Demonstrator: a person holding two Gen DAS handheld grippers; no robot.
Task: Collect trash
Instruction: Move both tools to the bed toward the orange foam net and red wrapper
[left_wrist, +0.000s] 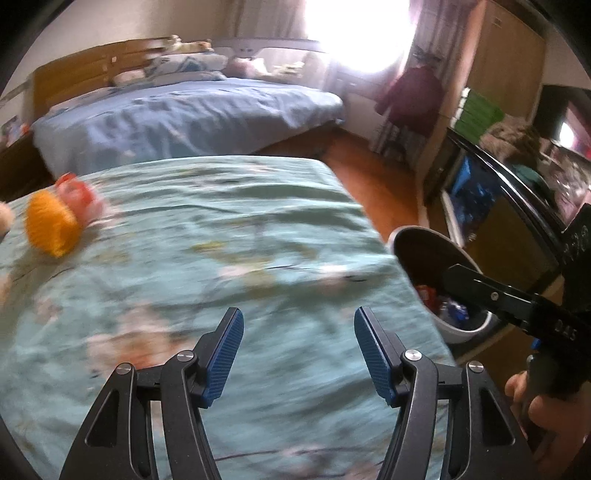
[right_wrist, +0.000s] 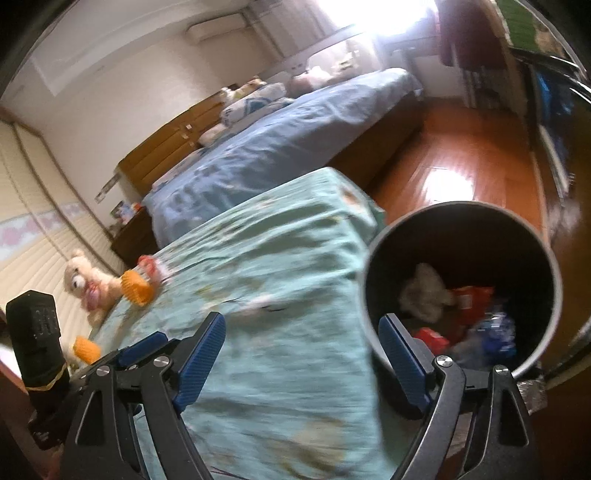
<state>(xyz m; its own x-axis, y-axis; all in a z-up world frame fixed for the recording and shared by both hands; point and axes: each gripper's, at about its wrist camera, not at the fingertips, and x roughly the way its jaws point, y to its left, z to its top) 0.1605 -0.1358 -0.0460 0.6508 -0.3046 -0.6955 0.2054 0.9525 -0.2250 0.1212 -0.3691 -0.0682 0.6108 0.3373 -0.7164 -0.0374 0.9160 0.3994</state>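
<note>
Blue bed (left_wrist: 192, 114): far across the room at 12 o'clock in the left wrist view, pillows at its headboard end.
Green sheet (left_wrist: 229, 236): patterned, wrinkled, spread over the near surface; fills the middle of both views.
Wood floor (right_wrist: 461, 173): reddish, at 1 o'clock in the right wrist view, bright glare patch on it.
Trash bin (right_wrist: 546, 295): round, pale outside, dark inside; just off the sheet's edge at 3 o'clock in both views.
Trash (right_wrist: 472, 299): inside the bin, a red wrapper, a crumpled white wad, blue and clear pieces, heaped at the bottom.
Left gripper (left_wrist: 298, 350): blue pads well apart, nothing between them, over the sheet at 6 o'clock.
Right gripper (right_wrist: 302, 350): pads spread wide, empty; left finger over the sheet, right finger across the bin's near rim; also seen at 4 o'clock in the left wrist view, reaching over the bin.
Hand (left_wrist: 543, 410): at 4 o'clock in the left wrist view, gripping the right gripper's handle.
Teddy bear (right_wrist: 86, 284): cream, at 9 o'clock, at the sheet's far edge.
Orange toys (right_wrist: 136, 287): ribbed, one beside the bear, another at 8 o'clock; blurred.
</note>
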